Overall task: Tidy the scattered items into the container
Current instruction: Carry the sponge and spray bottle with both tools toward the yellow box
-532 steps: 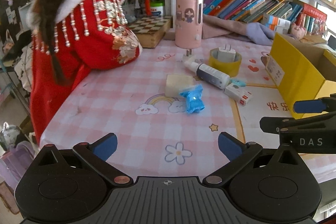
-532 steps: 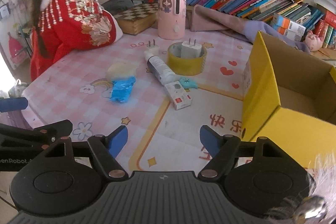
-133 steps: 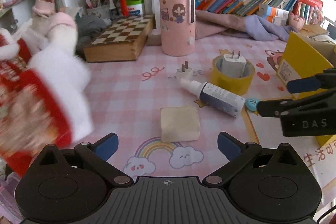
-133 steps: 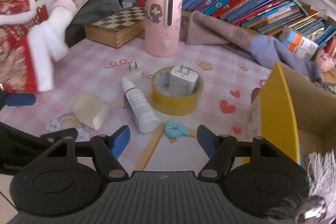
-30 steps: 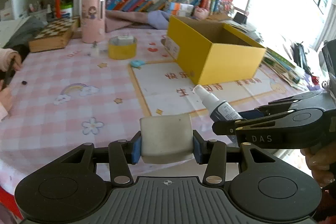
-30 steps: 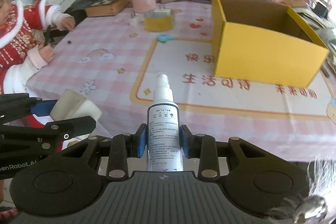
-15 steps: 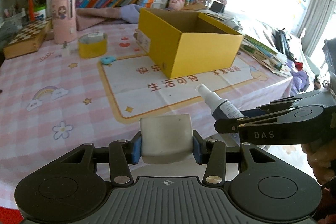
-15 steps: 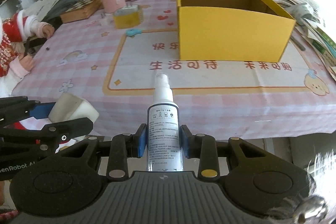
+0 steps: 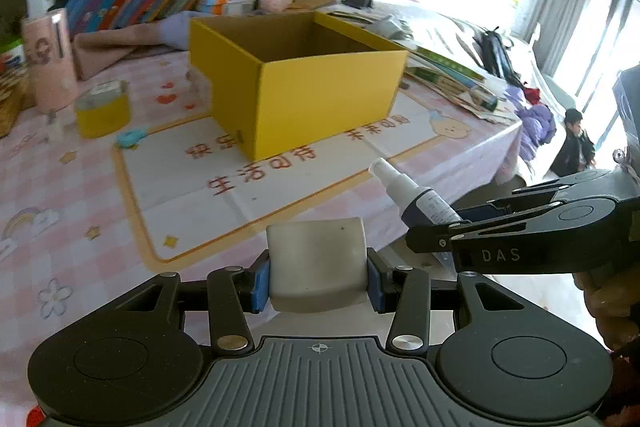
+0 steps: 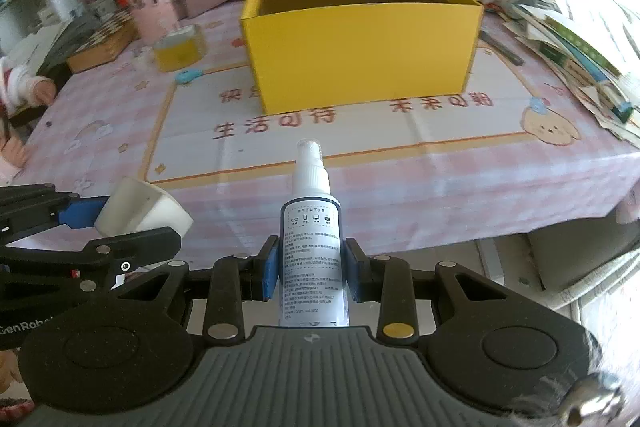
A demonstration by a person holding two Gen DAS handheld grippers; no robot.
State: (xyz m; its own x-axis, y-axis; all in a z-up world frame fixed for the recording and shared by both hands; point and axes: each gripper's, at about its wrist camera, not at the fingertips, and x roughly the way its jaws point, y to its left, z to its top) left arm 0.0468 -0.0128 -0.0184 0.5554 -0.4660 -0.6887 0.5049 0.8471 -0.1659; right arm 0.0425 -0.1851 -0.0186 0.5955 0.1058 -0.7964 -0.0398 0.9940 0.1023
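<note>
Left wrist view: your left hand-held gripper [image 9: 318, 281] is closed on the pale block [image 9: 317, 261], blue pads pressed to both its sides, held off the near edge of the table [image 9: 80, 211]. Ahead sits the yellow box [image 9: 296, 87], open top, on the printed mat. To its left: the yellow tape roll [image 9: 103, 111] and a small teal item [image 9: 129, 137], both on the table. Your right hand-held gripper [image 9: 430, 223] shows at the right, gripping the spray bottle [image 9: 416, 197].

Right wrist view: your right hand-held gripper [image 10: 312, 269] is clamped narrow on the spray bottle [image 10: 312, 239], nozzle pointing toward the yellow box [image 10: 360, 47]. Bottle is short of the table edge, well apart from the box. The pale block [image 10: 142, 213] sits in your left hand-held gripper [image 10: 120, 223] at lower left.
</note>
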